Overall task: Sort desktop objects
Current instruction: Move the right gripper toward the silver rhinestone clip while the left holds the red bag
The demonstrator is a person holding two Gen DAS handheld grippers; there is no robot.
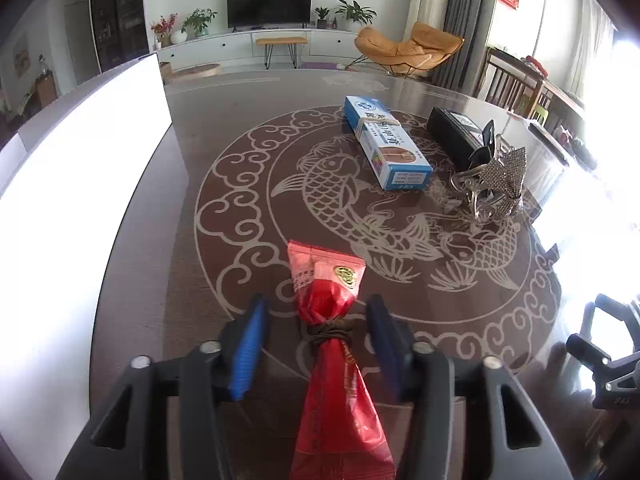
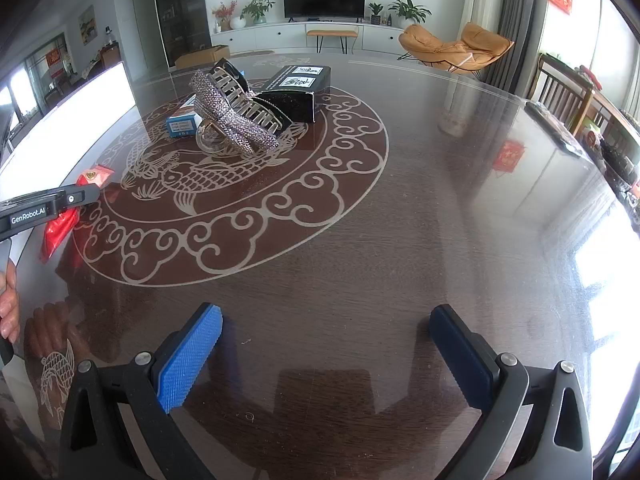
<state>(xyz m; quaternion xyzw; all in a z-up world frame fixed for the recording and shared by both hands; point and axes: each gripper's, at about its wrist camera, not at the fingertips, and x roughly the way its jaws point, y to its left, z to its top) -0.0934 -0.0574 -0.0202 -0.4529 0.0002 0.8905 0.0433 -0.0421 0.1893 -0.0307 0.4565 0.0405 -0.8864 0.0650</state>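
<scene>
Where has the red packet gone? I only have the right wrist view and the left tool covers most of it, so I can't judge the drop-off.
Observer: The red packet lies on the table between the left gripper's fingers, and the pads stand clear of it on both sides.
Operator: Is it loose or bundled?
Observer: A dark band is tied around its middle, pinching it like a waist.
Operator: What does the blue box behind the hair clip look like?
Observer: The blue box is long, with a string tied around it, and it lies beside the black box.
Operator: And the clip itself?
Observer: The rhinestone hair clip sits just in front of the black box, apart from the packet.
</scene>
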